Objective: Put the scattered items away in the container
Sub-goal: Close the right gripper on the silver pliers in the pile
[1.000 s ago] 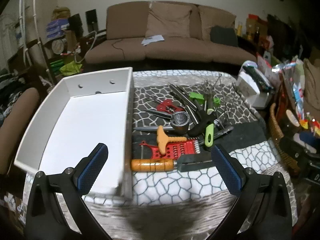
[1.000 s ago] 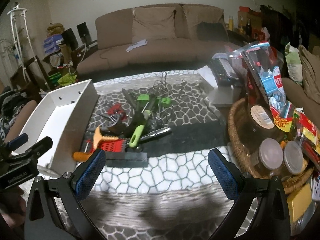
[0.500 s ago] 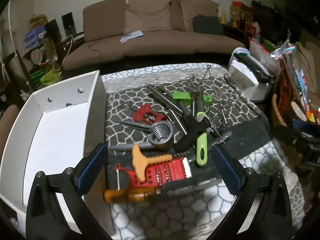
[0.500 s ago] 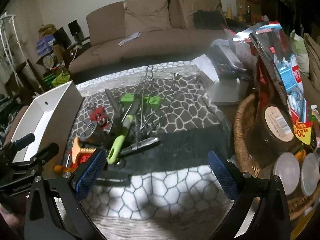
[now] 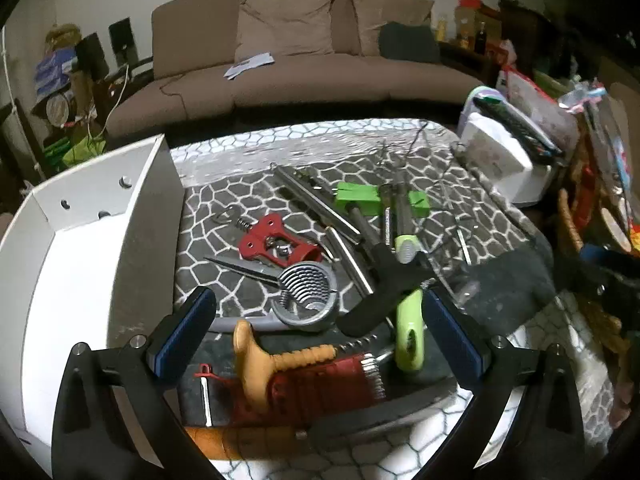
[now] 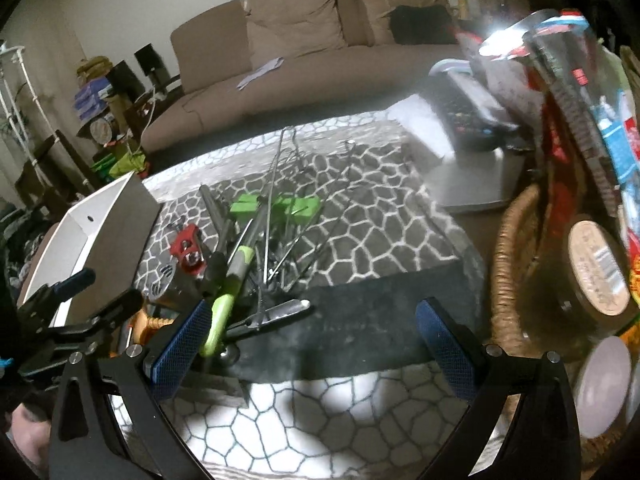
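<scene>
Both grippers gaping – left gripper (image 5: 320,328) over tools | right gripper (image 6: 312,344) beside

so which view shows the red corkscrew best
The left wrist view: the red corkscrew lies whole and unobstructed mid-frame. The right wrist view shows it small and partly hidden behind other utensils.

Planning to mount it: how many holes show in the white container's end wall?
3 holes in the white container: upper right, left, low by the floor. Others may be hidden.

One white container (image 5: 96,264), one red corkscrew (image 5: 276,242) — two green-handled utensils (image 5: 408,320).
</scene>
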The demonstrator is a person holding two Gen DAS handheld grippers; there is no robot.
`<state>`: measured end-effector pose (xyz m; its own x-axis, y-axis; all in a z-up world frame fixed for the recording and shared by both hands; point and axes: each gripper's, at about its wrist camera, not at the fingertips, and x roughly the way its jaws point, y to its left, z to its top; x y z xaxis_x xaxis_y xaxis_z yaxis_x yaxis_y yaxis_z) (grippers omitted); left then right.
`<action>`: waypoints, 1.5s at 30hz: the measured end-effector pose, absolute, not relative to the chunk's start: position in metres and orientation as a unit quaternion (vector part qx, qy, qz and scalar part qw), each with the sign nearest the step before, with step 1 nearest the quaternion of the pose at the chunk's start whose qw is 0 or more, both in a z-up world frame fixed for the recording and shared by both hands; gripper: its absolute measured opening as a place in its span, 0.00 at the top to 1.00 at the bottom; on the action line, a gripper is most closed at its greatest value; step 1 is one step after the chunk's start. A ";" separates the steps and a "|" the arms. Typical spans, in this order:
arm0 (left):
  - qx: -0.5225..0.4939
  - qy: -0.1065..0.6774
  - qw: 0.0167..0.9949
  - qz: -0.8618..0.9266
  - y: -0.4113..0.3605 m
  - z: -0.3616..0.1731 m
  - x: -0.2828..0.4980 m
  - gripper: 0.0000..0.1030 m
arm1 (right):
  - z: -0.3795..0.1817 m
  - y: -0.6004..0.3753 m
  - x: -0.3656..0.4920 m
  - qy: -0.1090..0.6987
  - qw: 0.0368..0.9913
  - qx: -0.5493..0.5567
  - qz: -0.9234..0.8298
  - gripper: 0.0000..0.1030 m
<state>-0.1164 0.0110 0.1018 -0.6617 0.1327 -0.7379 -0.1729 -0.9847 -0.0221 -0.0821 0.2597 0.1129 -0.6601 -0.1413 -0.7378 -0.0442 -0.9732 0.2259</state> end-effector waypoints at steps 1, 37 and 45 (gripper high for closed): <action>-0.403 0.022 0.083 0.911 0.009 0.099 -0.118 0.01 | 0.111 0.258 -0.083 -0.113 0.030 0.412 -0.904 0.00; -0.439 -0.042 0.090 0.893 -0.009 0.040 -0.149 0.35 | 0.086 0.174 -0.189 -0.121 0.121 0.472 -0.865 0.41; -0.416 -0.095 0.116 0.897 -0.024 0.040 -0.143 0.39 | 0.090 0.138 -0.216 -0.086 0.179 0.483 -0.853 0.41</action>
